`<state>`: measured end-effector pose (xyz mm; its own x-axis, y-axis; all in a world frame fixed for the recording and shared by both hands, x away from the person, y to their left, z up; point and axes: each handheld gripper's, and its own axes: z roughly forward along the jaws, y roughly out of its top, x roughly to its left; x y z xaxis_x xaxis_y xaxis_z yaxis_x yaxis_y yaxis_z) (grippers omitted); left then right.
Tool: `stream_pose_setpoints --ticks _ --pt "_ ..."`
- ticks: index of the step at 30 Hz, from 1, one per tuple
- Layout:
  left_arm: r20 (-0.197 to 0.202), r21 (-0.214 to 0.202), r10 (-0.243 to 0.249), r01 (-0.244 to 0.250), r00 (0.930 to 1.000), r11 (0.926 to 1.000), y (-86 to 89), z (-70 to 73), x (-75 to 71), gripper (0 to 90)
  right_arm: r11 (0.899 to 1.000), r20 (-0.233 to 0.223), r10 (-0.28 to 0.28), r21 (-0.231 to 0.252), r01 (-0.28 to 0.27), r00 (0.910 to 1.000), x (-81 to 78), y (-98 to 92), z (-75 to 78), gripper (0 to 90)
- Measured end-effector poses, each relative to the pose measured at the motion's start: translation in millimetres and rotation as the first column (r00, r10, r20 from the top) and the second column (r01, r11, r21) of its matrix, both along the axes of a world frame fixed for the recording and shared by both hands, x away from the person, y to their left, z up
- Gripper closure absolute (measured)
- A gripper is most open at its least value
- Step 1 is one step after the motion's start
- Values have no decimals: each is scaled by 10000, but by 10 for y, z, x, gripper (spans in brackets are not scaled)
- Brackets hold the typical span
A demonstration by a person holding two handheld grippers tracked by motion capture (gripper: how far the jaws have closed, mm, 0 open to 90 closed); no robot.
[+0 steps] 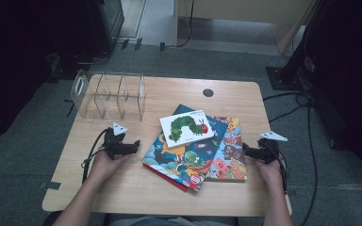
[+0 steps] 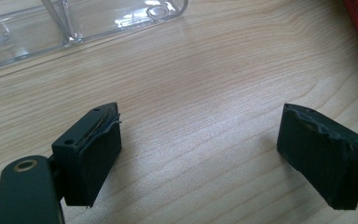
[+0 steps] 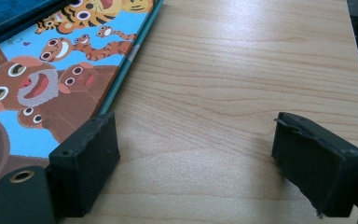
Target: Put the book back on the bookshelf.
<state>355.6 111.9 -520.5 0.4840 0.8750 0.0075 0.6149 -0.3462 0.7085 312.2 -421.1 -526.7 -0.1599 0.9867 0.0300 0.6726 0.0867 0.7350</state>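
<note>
On the table (image 1: pixel 136 186) my two grippers, left (image 1: pixel 133 147) and right (image 1: pixel 248 151), wait wide open and empty, so next I reach for the top book (image 1: pixel 187 125).

table (image 1: pixel 136 193): wood | on it: book pile (image 1: pixel 193 150), clear divider rack (image 1: pixel 108 96)

No print is legible on the book covers (image 1: pixel 195 150), not even the titles.
</note>
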Motion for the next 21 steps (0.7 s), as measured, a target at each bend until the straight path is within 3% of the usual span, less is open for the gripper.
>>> stream_pose_setpoints --ticks 21 --pt "3 11 -337 337 9994 9994 27 3 2 152 10000 26 61 17 -61 10000 -2 1 1 153"
